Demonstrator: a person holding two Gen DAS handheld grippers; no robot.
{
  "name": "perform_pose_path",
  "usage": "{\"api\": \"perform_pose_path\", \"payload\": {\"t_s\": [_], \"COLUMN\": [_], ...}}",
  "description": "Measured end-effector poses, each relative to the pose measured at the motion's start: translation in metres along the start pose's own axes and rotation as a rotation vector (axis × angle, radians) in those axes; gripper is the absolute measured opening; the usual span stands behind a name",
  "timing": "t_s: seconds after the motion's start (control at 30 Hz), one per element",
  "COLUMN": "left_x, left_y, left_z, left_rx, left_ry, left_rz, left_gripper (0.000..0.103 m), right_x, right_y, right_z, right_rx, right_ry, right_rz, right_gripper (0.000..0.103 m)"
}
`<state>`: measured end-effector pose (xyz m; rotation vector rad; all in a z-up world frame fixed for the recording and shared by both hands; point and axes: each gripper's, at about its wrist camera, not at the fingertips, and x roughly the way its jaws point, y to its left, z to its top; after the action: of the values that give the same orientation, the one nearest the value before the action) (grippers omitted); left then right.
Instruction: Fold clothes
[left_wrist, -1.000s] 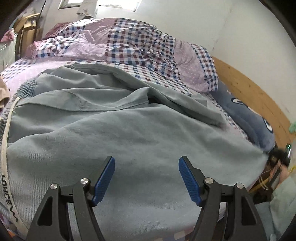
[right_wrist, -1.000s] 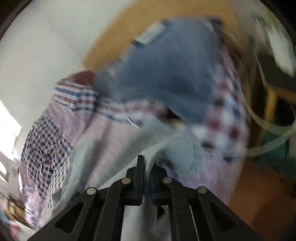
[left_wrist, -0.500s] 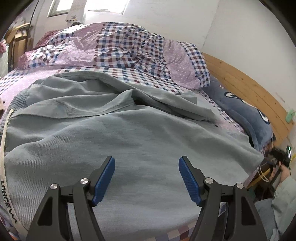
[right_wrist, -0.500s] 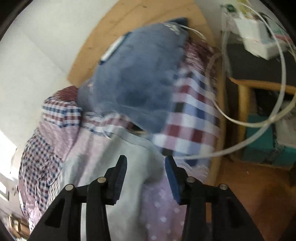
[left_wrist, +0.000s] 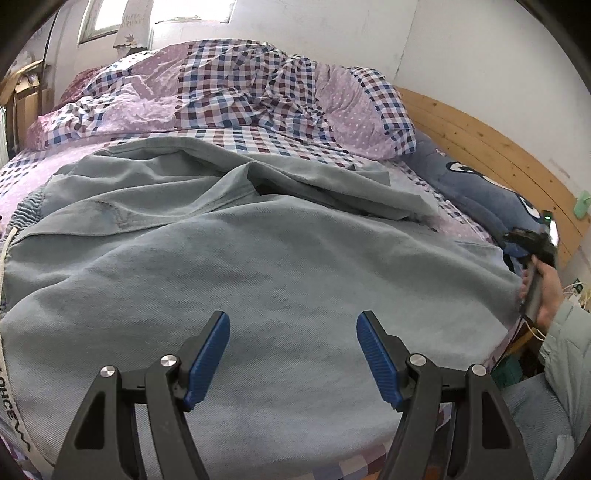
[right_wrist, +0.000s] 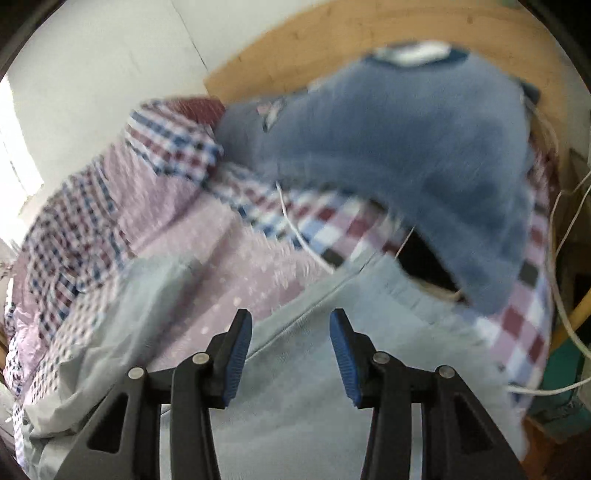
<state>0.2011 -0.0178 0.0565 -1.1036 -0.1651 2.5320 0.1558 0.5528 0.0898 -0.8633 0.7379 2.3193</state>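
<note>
Right gripper (right_wrist: 291, 350) since 1.0 s ago: released hem, now parted wide, empty | grey-blue trousers (left_wrist: 280, 266): spread rumpled across bed (left_wrist: 258, 142) | left gripper (left_wrist: 291, 354): wide, empty, above trousers.

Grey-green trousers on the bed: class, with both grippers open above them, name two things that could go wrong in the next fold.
1. White cables hang beside the right gripper; it might snag them.
2. The trousers reach the bed edge and could slide off when pulled.
</note>
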Motion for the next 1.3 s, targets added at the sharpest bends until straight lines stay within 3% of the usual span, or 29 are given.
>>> {"api": "perform_pose_path", "payload": {"t_s": [0.2,0.23,0.27,0.3,0.4,0.53,0.6,0.7,0.73,0.83,0.9,0.93,0.97,1.13,1.3], "left_x": [0.007,0.008,0.008,0.008,0.008,0.008,0.009,0.009,0.009,0.011,0.012,0.013,0.014,0.018,0.020], "left_y": [0.003,0.004,0.005,0.006,0.009,0.013,0.014,0.015,0.015,0.013,0.011,0.010,0.009,0.006,0.006], "left_z": [0.000,0.000,0.000,0.000,0.000,0.000,0.000,-0.001,0.000,0.000,-0.001,-0.001,-0.002,-0.004,-0.004], "left_rx": [-0.007,-0.007,-0.007,-0.009,-0.022,-0.036,-0.038,-0.039,-0.041,-0.038,-0.032,-0.027,-0.023,-0.004,-0.008], "left_ry": [0.018,0.020,0.022,0.024,0.025,0.026,0.029,0.030,0.030,0.033,0.038,0.041,0.044,0.055,0.061], "left_rz": [-0.004,-0.003,-0.002,-0.002,-0.006,-0.008,-0.006,-0.004,-0.006,-0.007,-0.005,-0.004,-0.002,0.008,0.008], "left_gripper": [0.075,0.075,0.075,0.075,0.075,0.075,0.075,0.075,0.075,0.075,0.075,0.075,0.075,0.075,0.075], "right_x": [0.042,0.044,0.046,0.047,0.042,0.009,0.006,0.029,0.041,0.051,0.045,0.042,0.039,0.046,0.057], "right_y": [0.001,0.001,0.003,0.004,0.016,0.045,0.051,0.032,0.022,0.006,0.011,0.013,0.015,0.018,0.014], "right_z": [0.002,0.003,0.004,0.004,0.010,0.021,0.024,0.018,0.016,0.015,0.017,0.018,0.019,0.016,0.014], "right_rx": [0.027,0.023,0.019,0.015,-0.022,-0.109,-0.115,-0.015,0.027,0.098,0.082,0.074,0.066,0.056,0.055], "right_ry": [0.094,0.092,0.089,0.086,0.051,-0.088,-0.104,0.007,0.061,0.100,0.065,0.047,0.030,0.084,0.124], "right_rz": [-0.054,-0.060,-0.064,-0.067,-0.025,0.035,0.036,-0.006,-0.021,0.002,0.005,0.006,0.008,-0.078,-0.111], "right_gripper": [0.044,0.031,0.006,0.000,0.000,0.000,0.000,0.007,0.014,0.013,0.029,0.049,0.055,0.057,0.057]}}
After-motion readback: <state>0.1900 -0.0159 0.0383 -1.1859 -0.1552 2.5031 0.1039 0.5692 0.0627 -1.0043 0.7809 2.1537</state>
